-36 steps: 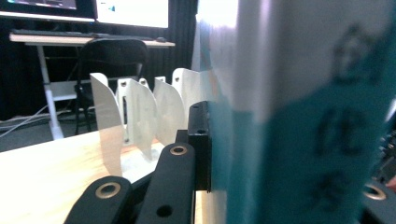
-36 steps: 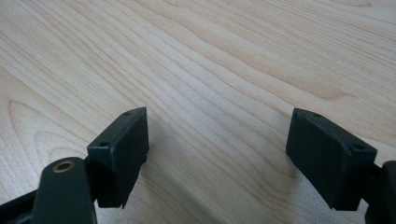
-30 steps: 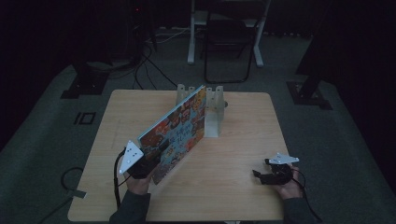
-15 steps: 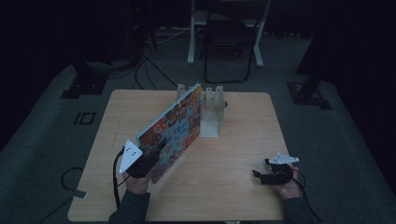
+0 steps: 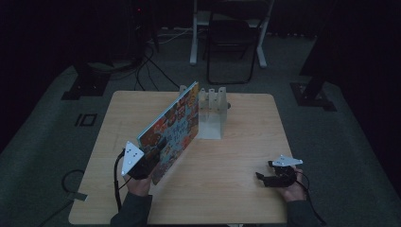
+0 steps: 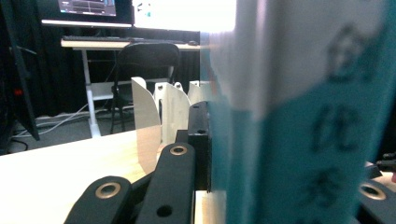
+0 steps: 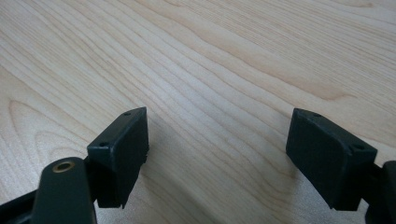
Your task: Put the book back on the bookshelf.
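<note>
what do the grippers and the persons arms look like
Both are black hand-held tools. The left gripper carries a pale grey three-cornered plate with small holes, and a black cable loops down from it. The right gripper has a like plate and its own black cable. Its jaws are flat, blocky black pads on arms with brass-coloured rivets. The sleeves are dark grey.

A colourful picture book (image 5: 172,130) stands tilted on edge above the table's left half, its far corner beside the white rack (image 5: 211,111).

High view overlooks table (image 5: 236,142); gripper views sit close.
</note>
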The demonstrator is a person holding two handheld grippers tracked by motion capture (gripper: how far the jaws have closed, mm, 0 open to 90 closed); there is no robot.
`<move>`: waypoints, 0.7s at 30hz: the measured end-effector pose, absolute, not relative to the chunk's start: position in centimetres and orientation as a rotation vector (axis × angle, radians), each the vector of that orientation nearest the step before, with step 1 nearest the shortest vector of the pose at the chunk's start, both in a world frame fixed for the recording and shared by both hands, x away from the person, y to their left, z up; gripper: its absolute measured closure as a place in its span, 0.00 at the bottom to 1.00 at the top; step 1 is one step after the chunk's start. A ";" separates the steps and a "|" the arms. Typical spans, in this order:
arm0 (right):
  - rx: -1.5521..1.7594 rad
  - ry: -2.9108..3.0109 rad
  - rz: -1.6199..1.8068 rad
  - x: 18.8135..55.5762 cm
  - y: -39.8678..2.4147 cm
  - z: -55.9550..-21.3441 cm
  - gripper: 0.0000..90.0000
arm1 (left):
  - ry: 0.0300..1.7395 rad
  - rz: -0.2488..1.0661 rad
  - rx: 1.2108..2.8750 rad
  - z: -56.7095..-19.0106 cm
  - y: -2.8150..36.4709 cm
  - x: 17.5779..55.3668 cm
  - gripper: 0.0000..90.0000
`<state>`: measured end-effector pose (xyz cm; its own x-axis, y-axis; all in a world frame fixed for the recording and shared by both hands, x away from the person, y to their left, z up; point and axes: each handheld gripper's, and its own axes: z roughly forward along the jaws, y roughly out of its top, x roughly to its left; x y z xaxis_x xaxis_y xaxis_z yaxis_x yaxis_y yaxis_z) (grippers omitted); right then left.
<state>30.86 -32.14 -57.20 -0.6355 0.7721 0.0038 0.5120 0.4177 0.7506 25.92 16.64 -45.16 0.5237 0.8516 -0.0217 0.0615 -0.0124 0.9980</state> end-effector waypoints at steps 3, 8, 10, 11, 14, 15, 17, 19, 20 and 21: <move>1.105 2.335 1.058 30.9 -32.1 -57.2 0.23 | 0.844 0.765 1.457 -45.2 16.6 25.9 0.90; 1.106 2.335 1.058 30.9 -32.1 -57.2 0.23 | 0.857 0.770 1.450 -45.2 16.7 26.1 0.90; 1.106 2.335 1.058 30.9 -32.1 -57.2 0.23 | 0.861 0.773 1.446 -45.2 16.7 26.1 0.90; 1.106 2.335 1.057 30.9 -32.1 -57.2 0.23 | 0.864 0.775 1.445 -45.2 16.7 26.1 0.90; 1.106 2.335 1.058 30.9 -32.1 -57.2 0.23 | 0.875 0.783 1.444 -45.2 16.6 26.2 0.90; 1.106 2.335 1.058 30.9 -32.1 -57.2 0.23 | 0.875 0.783 1.444 -45.2 16.6 26.2 0.90; 1.106 2.335 1.058 30.9 -32.1 -57.2 0.23 | 0.884 0.790 1.440 -45.2 16.6 26.2 0.90; 1.105 2.335 1.058 30.9 -32.1 -57.2 0.23 | 0.888 0.797 1.436 -45.2 16.4 26.3 0.90; 1.105 2.336 1.058 30.9 -32.1 -57.2 0.23 | 0.888 0.799 1.438 -45.2 16.4 26.3 0.90; 1.105 2.336 1.058 30.9 -32.1 -57.2 0.23 | 0.889 0.803 1.438 -45.2 16.4 26.4 0.90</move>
<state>30.85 -32.13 -57.20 -0.6357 0.7719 0.0048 0.5125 0.4174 0.7504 26.37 16.37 -45.23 0.4692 0.8827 -0.0267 0.0633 -0.0035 0.9980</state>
